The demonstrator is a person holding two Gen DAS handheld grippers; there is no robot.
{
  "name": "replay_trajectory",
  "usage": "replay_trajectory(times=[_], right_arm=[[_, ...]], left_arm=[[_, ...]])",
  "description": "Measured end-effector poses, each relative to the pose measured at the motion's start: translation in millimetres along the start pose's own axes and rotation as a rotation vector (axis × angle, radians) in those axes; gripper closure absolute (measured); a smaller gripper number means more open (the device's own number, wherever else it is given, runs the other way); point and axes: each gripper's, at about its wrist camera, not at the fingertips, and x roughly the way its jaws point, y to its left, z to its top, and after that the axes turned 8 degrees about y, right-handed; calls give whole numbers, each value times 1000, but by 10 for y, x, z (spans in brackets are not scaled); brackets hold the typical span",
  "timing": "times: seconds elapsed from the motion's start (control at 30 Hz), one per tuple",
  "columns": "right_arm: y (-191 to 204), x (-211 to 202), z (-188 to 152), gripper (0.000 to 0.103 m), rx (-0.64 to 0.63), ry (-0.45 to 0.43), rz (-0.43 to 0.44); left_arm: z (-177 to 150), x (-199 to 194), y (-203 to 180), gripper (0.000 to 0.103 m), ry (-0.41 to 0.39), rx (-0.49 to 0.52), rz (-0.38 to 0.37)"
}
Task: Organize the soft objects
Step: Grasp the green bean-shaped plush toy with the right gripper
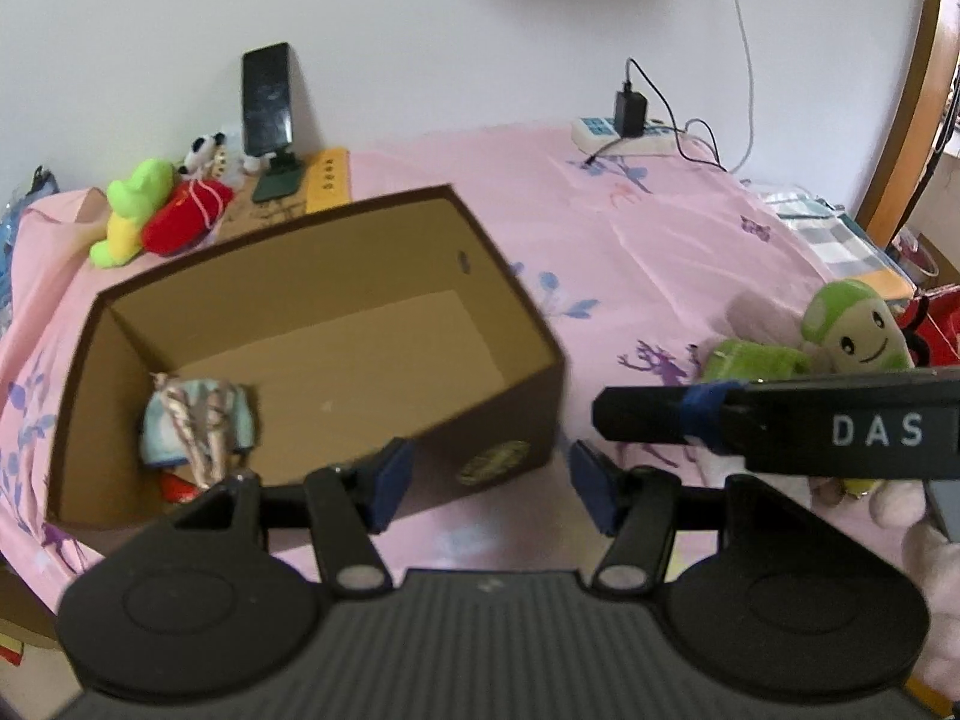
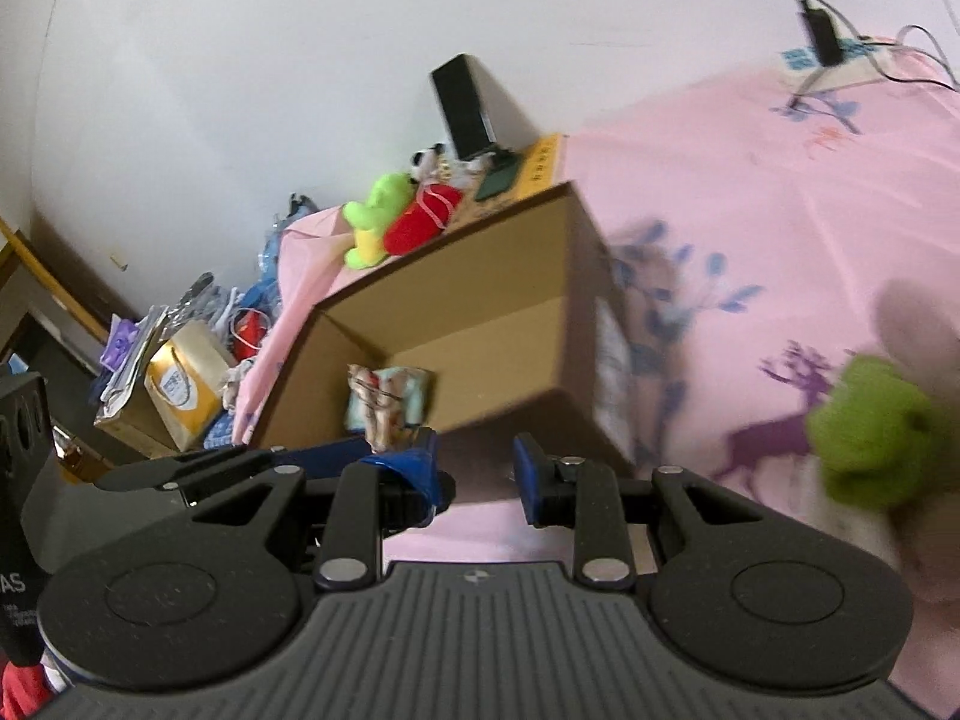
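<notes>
An open brown cardboard box sits on the pink bedsheet; it also shows in the right wrist view. Inside at its left lies a pale blue soft toy with striped parts, also in the right wrist view. My left gripper is open and empty in front of the box's near right corner. My right gripper is open and empty near the same box. A green mushroom plush and a green and pink plush lie to the right.
A green frog plush, a red plush and a small panda lie behind the box by a phone on a stand. A power strip with charger lies at the back. Bags and clutter sit beside the bed.
</notes>
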Motion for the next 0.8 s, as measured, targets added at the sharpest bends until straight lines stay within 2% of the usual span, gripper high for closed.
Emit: replay_trajectory(times=[0.43,0.63,0.8], right_arm=[[-678,-641,-229,92,12,-10,-75],[-973,-1002,-295,92,21,-53,-132],[-1206,-1342,-296,92,53,-118,-154]], left_arm=[[67,186,-842,40,30,27,-28],[106,264,-1249,40,36,73,-95],[161,248,-1580,39,11,134,-187]])
